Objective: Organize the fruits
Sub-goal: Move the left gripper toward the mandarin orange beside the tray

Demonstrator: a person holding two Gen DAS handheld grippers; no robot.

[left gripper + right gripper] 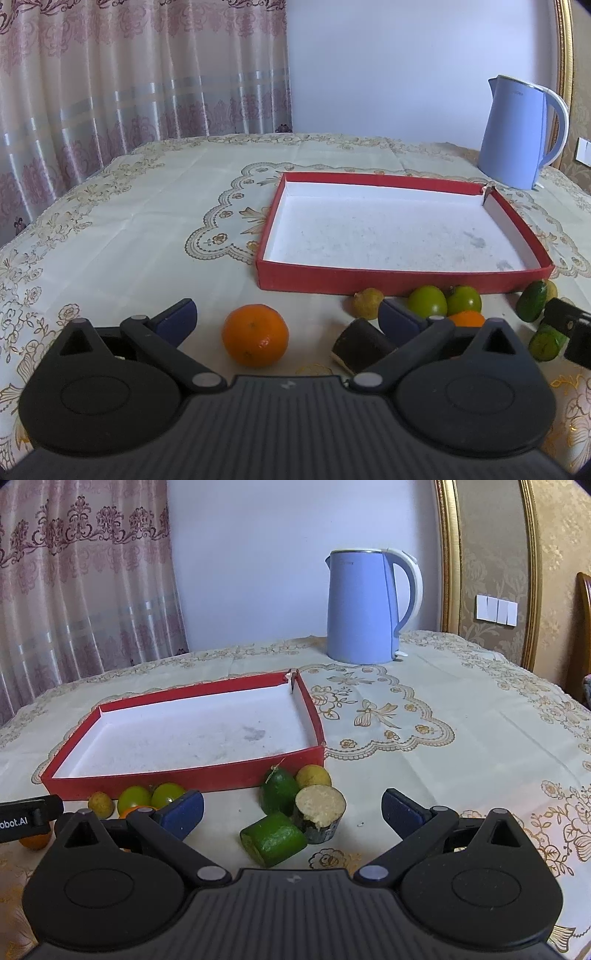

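Soft, even daylight filters through the curtain (110, 92) at ten o'clock, leaving both views moderately bright with a cool bluish cast. Shadows under the fruit are faint and diffuse. No harsh glare shows. Fisheye distortion bends the red tray (184, 775) and darkens corners; near parts look slightly soft.

At your twelve o'clock, the red cardboard tray (402, 275) shows a matt, scuffed white paper lining; the embroidered cream tablecloth (147, 221) looks smooth.
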